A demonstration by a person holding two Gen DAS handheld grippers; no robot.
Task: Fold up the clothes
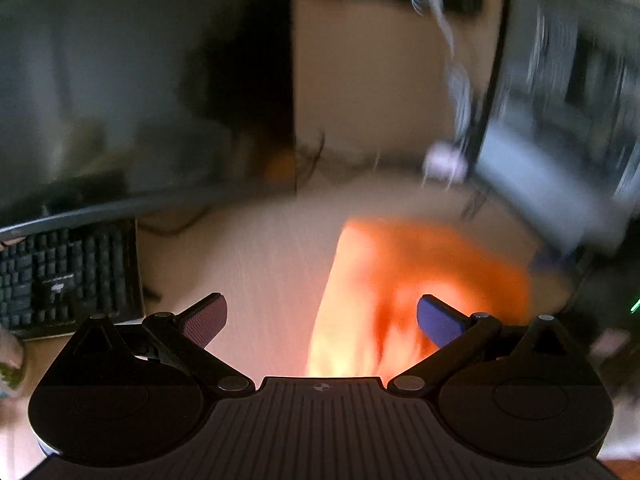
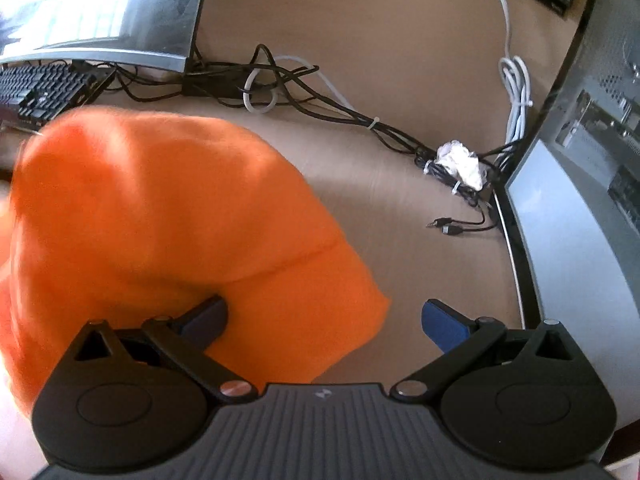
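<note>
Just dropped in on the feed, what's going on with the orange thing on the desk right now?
A person with a handheld gripper in each hand is working on an orange garment bunched up on the desk, not yet folded flat. Both grippers are open. The right gripper is low at the cloth's near edge, fabric lying between its fingers but not pinched. The left gripper holds nothing; its view is motion-blurred. A keyboard, a tangle of cables and a computer case surround the workspace.

The right gripper (image 2: 324,320) stands wide open over the worktop (image 2: 400,208). The orange garment (image 2: 160,216) bulges up just beyond it, its edge lying between the jaws. Beyond the garment lie tangled cables (image 2: 304,92) and a keyboard (image 2: 40,88); a crumpled wrapper (image 2: 460,162) sits to its right.
</note>
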